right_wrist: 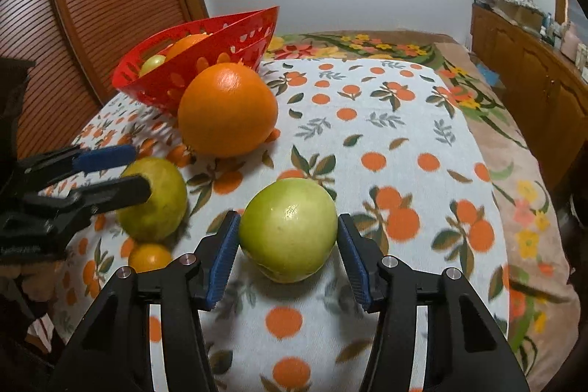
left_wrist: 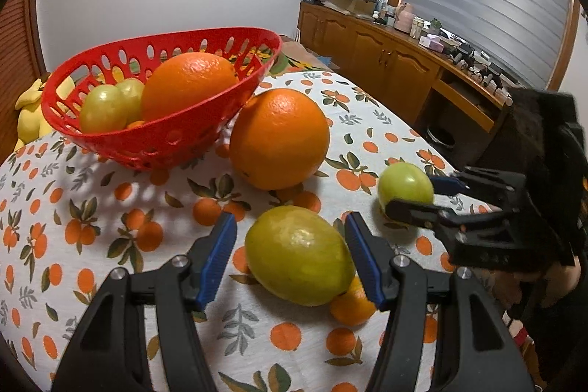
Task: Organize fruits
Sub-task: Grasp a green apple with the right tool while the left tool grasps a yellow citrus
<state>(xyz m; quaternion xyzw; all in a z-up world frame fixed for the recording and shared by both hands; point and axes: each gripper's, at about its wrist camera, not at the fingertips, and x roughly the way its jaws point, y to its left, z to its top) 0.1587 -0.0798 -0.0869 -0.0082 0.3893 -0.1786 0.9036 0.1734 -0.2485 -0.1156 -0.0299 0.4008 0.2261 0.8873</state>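
Two grippers are working side by side: the right gripper (right_wrist: 288,250) is pinching a green fruit (right_wrist: 288,230), while the left gripper (left_wrist: 290,259), jaws apart, is straddling a lemon (left_wrist: 298,254) lying crosswise.

Each tool is matte black plastic: two angular arms with triangular cut-outs, joined by round silver screws. The left tool (left_wrist: 290,259) and right tool (right_wrist: 288,261) carry ribbed blue pads (left_wrist: 217,263) inside their fingertips.

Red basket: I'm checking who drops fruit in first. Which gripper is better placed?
Right, probably. The right gripper has its fingers against the green fruit. The left gripper has a gap beside the lemon. Neither is nearer the red basket.
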